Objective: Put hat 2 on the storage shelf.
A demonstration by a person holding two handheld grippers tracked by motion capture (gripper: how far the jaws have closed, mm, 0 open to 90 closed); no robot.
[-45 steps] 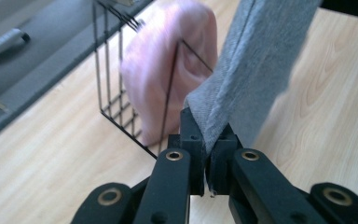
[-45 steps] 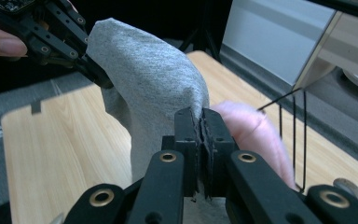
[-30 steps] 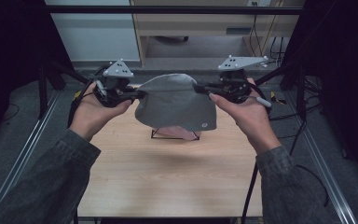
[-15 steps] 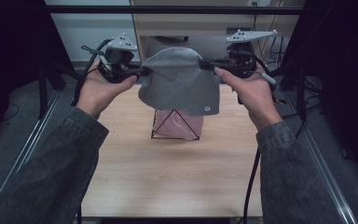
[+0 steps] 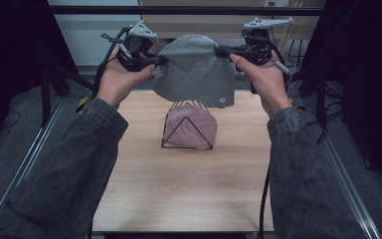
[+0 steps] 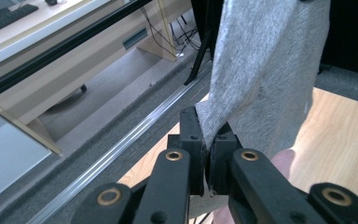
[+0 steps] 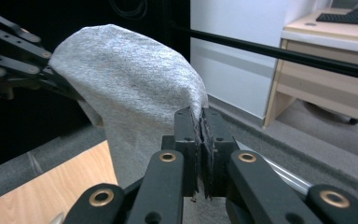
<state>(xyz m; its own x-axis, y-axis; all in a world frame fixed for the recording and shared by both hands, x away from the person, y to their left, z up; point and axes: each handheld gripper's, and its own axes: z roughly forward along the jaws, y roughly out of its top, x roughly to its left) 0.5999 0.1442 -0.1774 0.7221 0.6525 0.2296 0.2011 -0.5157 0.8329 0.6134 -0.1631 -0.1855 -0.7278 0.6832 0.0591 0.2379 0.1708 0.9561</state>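
Grey beanie (image 5: 195,69) held aloft above far half of worktop (image 5: 179,184), stretched between both tools, clear of surface. Left tool (image 5: 158,60) pinched on beanie's left edge, jaws pressed tight on cloth. Right tool (image 5: 222,51) clamped likewise on right edge. Pink beanie (image 5: 190,127) seated on black wire stand (image 5: 186,144) directly beneath, apart from grey one.
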